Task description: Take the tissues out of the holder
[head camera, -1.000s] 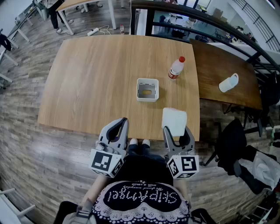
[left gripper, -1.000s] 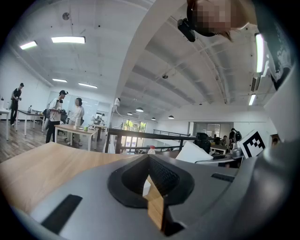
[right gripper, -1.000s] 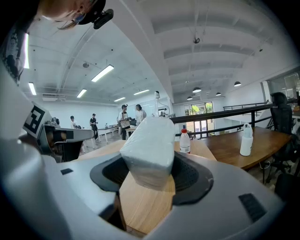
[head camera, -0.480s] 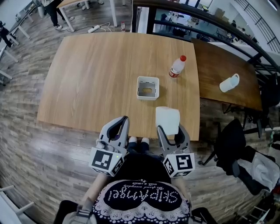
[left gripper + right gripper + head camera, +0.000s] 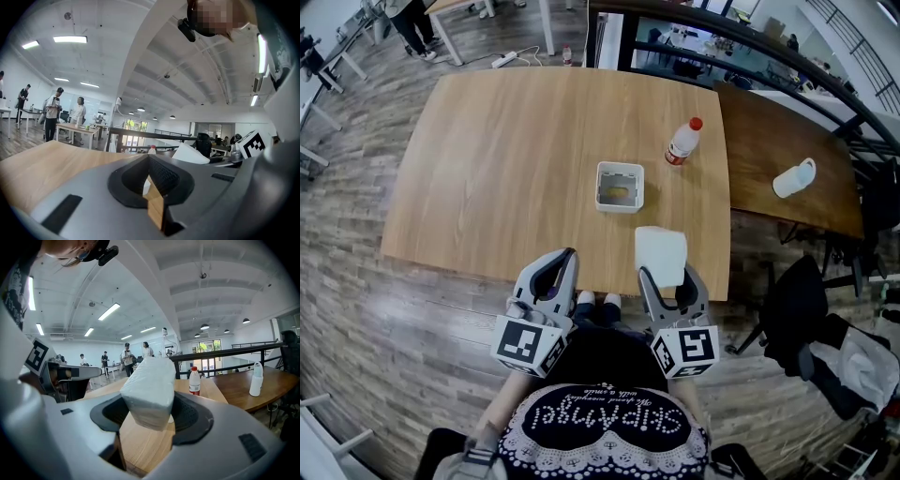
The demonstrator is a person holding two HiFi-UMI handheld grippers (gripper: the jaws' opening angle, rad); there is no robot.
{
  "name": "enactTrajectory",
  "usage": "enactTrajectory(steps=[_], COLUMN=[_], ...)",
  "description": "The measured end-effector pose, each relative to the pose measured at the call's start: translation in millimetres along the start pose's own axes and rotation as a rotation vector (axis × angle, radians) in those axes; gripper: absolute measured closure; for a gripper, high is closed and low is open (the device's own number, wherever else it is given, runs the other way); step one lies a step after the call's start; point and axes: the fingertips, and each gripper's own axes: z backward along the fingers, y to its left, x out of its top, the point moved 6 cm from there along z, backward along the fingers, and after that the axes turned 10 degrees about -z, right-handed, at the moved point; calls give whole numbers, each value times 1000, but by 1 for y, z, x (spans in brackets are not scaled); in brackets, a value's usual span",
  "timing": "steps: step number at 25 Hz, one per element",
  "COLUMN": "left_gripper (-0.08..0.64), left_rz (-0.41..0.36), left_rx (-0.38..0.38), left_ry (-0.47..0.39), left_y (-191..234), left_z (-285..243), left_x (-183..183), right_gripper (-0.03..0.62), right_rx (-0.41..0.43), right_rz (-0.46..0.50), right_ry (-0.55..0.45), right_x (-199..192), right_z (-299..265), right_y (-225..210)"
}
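In the head view, the right gripper [image 5: 668, 275] is clamped on the tissues [image 5: 661, 255], a white block held over the near edge of the light wooden table [image 5: 506, 159], clear of the holder [image 5: 619, 187]. The holder, a white square tub with something yellowish at its bottom, stands on the table beyond the tissues. A bottle [image 5: 682, 142] with a red cap stands farther back and to the right of it. The left gripper [image 5: 565, 259] hangs beside the right one at the table's near edge, jaws together and nothing in them. A darker table [image 5: 778, 141] butts against the right side, with a white jug [image 5: 794, 177] on it. A dark chair [image 5: 802, 309] stands on the floor to the right.

In the left gripper view, the left gripper [image 5: 149, 161] has its jaws closed tip to tip over the tabletop. Beyond them show the bottle [image 5: 152, 149] and, to the right, the tissues [image 5: 190, 154] and the right gripper's marker cube [image 5: 255, 143]. People [image 5: 54, 115] stand far off at the left.

In the right gripper view, the right gripper [image 5: 150, 416] pinches the tissues [image 5: 147, 387] from both sides, and the block hides much of the table ahead. The bottle [image 5: 194, 380] shows just right of it, the jug [image 5: 255, 378] farther right, and the left gripper [image 5: 68, 376] at the left.
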Motion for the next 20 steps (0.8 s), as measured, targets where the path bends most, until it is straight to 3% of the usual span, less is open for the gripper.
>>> enactTrajectory(steps=[20], left_gripper=[554], left_rz=[0], left_rx=[-11], left_ry=[-1], left_y=[-1], left_z=[-1], left_x=[0], right_gripper=[318], right_rx=[-14], right_rz=[-22], right_ry=[3], right_x=[-1], right_z=[3], right_y=[-2])
